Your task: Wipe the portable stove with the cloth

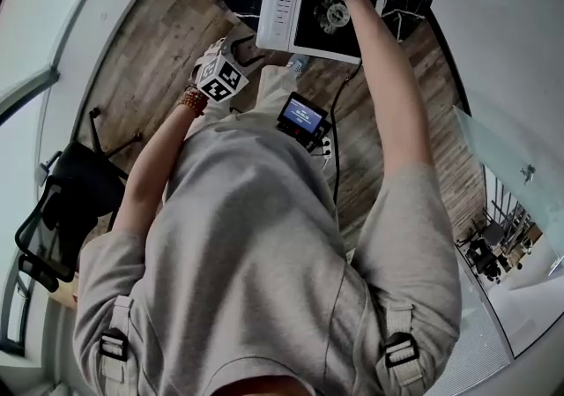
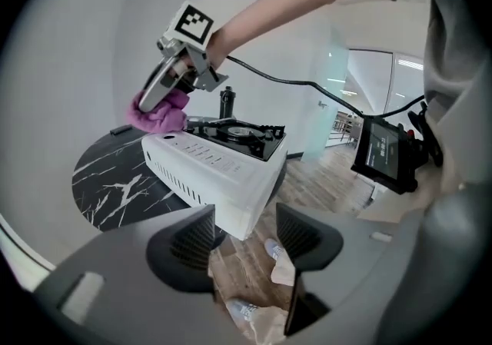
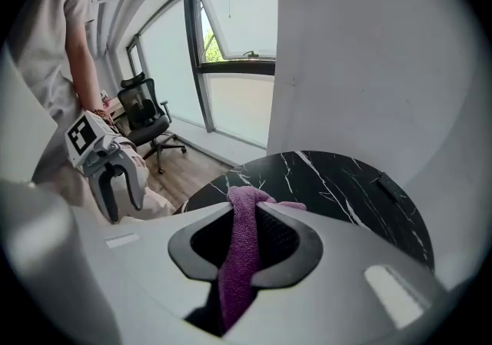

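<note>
Black marbled bench (image 2: 115, 182) carries the white portable stove (image 2: 223, 174) near its edge, where the right tool (image 2: 165, 94), clenched on the purple cloth (image 2: 159, 115), holds it at a far corner for wiping, while the left tool (image 2: 244, 240) hangs released and empty beside the near corner, perhaps to steady it.

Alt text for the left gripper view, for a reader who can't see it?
The right gripper, shut on a purple cloth, holds it at the far corner of a white portable stove on a black marbled table. In the foreground the left gripper has its jaws open and empty above a wooden floor.
</note>
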### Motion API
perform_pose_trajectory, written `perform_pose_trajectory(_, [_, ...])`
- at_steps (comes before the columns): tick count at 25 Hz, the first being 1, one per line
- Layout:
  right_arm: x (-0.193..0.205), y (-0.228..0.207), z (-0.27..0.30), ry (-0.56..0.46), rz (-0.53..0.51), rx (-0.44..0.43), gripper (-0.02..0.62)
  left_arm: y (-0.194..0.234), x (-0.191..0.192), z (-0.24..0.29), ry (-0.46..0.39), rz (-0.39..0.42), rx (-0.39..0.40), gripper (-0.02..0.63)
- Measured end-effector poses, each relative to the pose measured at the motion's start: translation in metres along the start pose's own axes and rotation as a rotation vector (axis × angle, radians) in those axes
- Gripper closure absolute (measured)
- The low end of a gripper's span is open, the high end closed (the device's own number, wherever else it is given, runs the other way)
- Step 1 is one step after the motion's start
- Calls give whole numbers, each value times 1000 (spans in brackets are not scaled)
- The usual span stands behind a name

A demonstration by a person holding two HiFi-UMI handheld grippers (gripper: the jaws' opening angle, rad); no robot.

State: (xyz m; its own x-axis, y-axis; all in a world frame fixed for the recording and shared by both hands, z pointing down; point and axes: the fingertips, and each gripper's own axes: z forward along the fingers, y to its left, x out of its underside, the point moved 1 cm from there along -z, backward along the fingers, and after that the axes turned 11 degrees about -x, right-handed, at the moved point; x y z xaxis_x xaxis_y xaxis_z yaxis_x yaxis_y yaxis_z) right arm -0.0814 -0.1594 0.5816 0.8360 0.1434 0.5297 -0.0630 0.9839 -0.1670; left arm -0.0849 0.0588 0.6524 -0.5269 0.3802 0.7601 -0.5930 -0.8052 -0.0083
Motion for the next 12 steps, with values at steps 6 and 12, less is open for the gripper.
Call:
perform_pose_trajectory(6, [13,-15,21,41,-1,9,517,4,-6,12,-27,11,25,365])
perform_pose_trajectory(12, [23,-17,33,48,48,-11,515,2,-7,21,-17,25,43,368])
